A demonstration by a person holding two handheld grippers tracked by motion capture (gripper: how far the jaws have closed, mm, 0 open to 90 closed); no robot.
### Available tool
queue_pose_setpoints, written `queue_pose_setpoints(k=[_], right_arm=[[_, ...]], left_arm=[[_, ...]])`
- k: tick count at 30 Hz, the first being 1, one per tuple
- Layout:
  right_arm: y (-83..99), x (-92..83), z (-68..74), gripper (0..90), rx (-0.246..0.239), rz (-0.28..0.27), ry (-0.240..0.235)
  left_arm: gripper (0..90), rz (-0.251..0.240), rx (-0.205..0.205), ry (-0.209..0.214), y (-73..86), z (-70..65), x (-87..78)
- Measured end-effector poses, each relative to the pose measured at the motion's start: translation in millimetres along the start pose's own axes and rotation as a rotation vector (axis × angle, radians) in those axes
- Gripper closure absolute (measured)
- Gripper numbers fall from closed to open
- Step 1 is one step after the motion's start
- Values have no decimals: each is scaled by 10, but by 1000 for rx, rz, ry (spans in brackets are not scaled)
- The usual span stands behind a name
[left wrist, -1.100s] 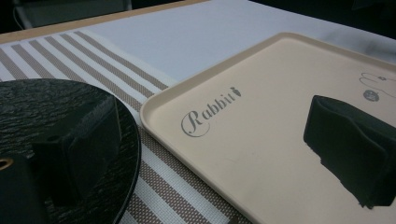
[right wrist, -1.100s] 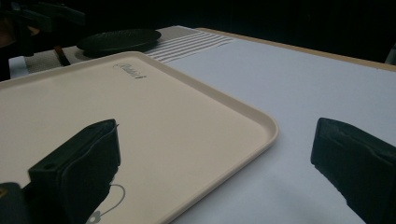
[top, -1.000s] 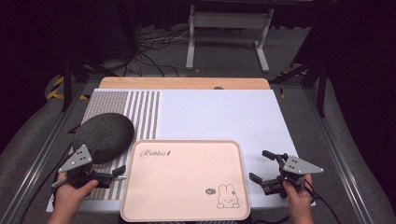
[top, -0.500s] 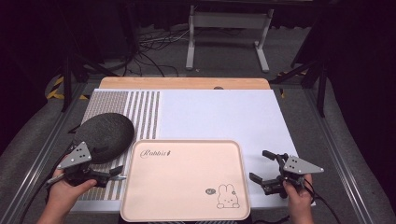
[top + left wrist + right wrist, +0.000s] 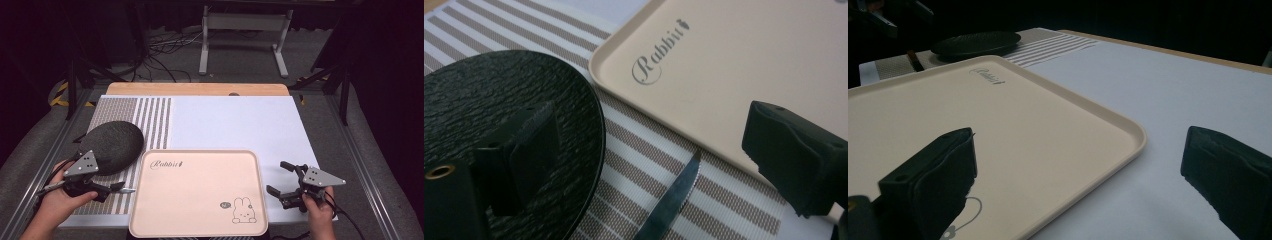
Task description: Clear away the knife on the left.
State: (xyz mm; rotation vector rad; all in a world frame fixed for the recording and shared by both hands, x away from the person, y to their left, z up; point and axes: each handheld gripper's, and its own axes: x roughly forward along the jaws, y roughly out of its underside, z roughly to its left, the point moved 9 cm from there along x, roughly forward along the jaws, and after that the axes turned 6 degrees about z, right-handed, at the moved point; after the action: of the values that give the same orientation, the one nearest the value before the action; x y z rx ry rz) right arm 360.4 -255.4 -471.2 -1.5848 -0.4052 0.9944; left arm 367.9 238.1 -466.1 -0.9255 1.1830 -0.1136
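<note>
A table knife (image 5: 672, 199) with a serrated blade lies on the striped mat (image 5: 724, 200), pointing at the pink tray (image 5: 744, 65) marked "Rabbit". My left gripper (image 5: 649, 132) hovers over it, open. Its jaws have just been closing a little, with the blade low between them and neither pad touching it. In the high view the left gripper (image 5: 112, 187) is at the front left, with the knife tip (image 5: 128, 191) poking out toward the tray (image 5: 197, 170). The black textured plate (image 5: 112, 142) sits just behind it. My right gripper (image 5: 277, 177) is open to the right of the tray, with nothing between its fingers.
A white mat (image 5: 235, 122) covers the middle and right of the table. Behind it runs a wooden strip (image 5: 200, 89). In the right gripper view the tray's corner (image 5: 1128, 132) lies between the jaws of the right gripper (image 5: 1080, 150).
My left gripper has lifted slightly off the mat and shifted a little. The right gripper, the tray and the plate have stayed put.
</note>
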Motion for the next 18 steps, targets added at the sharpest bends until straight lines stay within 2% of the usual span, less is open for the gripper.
queue_pose_setpoints(k=[1,3,4,5,8,14,17,18], right_arm=[[1,2,1,22,-1,1,0],[2,4,1,22,-3,2,0],[2,4,2,22,-3,2,0],[2,4,2,22,-3,2,0],[-1,1,2,22,-3,0,1],[-3,5,4,22,-7,0,0],[-3,4,3,23,-7,-1,1],[-3,4,3,23,-7,-1,1]], left_arm=[[101,0,0,0,0,0,0],[101,33,8,0,25,16,-14],[101,76,19,16,64,23,-25],[103,76,19,16,64,23,-25],[116,128,33,45,111,15,-36],[125,218,73,50,168,31,-49],[137,291,107,64,222,19,-51],[140,291,107,64,222,19,-51]])
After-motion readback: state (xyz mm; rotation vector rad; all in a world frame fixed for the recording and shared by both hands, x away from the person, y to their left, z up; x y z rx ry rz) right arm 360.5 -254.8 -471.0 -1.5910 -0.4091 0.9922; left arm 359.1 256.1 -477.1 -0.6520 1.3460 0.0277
